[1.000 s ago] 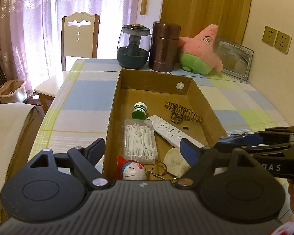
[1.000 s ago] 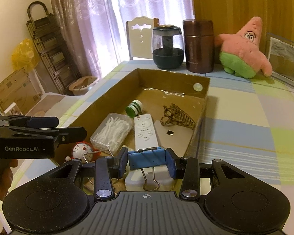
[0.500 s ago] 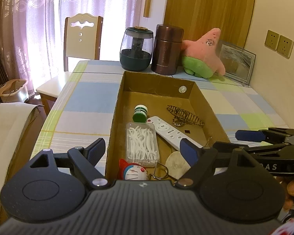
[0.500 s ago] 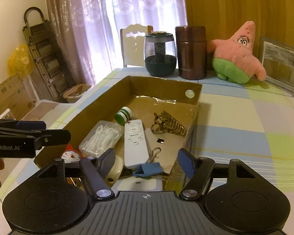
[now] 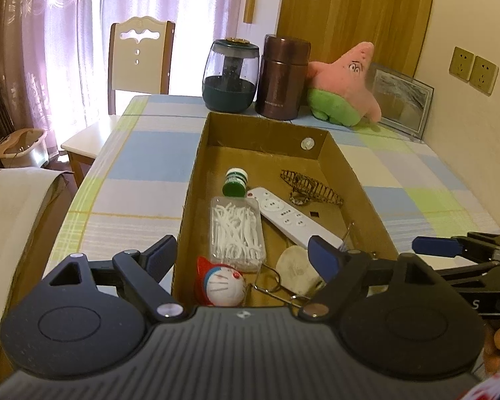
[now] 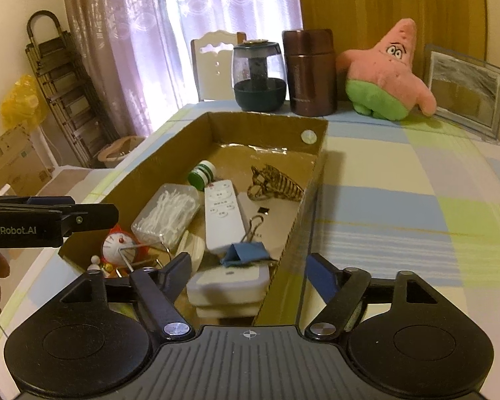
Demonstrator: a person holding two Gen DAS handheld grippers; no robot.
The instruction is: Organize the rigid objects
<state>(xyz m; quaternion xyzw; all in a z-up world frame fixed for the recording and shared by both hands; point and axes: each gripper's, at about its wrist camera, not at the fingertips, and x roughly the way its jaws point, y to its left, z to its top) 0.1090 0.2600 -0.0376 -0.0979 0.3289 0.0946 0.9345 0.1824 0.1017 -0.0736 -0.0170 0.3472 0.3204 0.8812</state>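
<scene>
An open cardboard box point(image 5: 190, 220) on the checked tablecloth holds a white remote point(image 5: 290, 220), a clear case of floss picks point(image 5: 236, 233), a green bottle point(image 5: 236, 181), a patterned hair claw point(image 5: 310, 190) and a Doraemon toy point(image 5: 223, 283). A blue binder clip point(image 6: 246, 253) lies loose at the near end of the remote point(image 6: 221, 216), above a white block point(image 6: 228, 283). My right gripper point(image 6: 250, 261) hovers over the box's near right corner, jaws opening, nothing between them. My left gripper point(image 5: 243, 250) is above the box's near end, jaws also opening, empty.
At the table's far end stand a dark glass jar point(image 5: 231, 76), a brown flask point(image 5: 281, 76), a pink starfish plush point(image 5: 345, 83) and a framed picture point(image 5: 403, 100). A chair point(image 5: 138, 60) stands behind the table. The tablecloth point(image 6: 400, 206) stretches right of the box.
My right gripper let go of the blue binder clip, which dropped into the box beside the remote. Its jaws spread wide. The left gripper stayed put.
</scene>
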